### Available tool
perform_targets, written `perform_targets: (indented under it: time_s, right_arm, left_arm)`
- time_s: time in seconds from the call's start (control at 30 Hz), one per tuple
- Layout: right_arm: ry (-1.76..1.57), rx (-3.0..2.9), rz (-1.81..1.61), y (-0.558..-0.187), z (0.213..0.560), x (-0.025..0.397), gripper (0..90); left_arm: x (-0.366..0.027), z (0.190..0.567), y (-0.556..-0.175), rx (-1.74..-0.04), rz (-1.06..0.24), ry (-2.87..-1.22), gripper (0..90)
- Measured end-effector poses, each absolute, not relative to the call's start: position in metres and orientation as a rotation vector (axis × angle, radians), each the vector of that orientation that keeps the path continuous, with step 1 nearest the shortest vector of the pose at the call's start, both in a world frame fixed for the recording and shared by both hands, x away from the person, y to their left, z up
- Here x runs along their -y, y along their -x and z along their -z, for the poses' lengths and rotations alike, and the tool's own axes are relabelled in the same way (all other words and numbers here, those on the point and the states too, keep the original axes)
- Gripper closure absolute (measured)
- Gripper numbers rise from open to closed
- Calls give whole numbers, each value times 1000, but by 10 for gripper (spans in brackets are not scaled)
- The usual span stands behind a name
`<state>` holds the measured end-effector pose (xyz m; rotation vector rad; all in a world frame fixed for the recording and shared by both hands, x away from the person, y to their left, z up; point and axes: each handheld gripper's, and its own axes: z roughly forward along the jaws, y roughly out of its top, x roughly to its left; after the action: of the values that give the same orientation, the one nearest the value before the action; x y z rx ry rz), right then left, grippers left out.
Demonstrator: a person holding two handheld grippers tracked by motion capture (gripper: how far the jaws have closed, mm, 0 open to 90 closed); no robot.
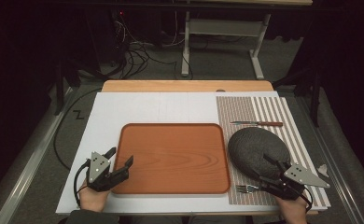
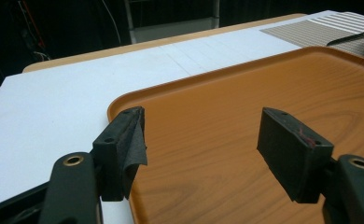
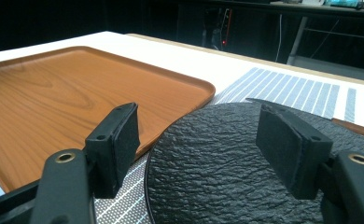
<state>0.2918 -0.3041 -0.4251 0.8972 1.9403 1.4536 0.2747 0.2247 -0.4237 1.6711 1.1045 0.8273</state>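
R gripper (image 1: 267, 169) is hovering wide open at the dark plate (image 1: 257, 148) on the striped mat (image 1: 290, 114) — textured rim could be slipping. L gripper (image 1: 120, 157) is waiting, jaws wide, over the tray (image 1: 171, 186) edge.

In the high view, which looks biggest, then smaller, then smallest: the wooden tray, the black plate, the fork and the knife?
1. wooden tray
2. black plate
3. knife
4. fork, partly hidden under the right gripper, so its rank is unsure.

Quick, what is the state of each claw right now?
Left claw: open, holding nothing, above the near left corner of the brown wooden tray.
Right claw: open, holding nothing, over the black textured round plate.
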Motion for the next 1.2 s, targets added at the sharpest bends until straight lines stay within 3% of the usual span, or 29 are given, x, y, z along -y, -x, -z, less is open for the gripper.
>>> perform_targets:
  time_s: [1.2]
  right_arm:
    - [-919,-1915,-1457,-292,423,305,287]
  left_arm:
    - [-225,423,-274,-1108,-825,-1669,324]
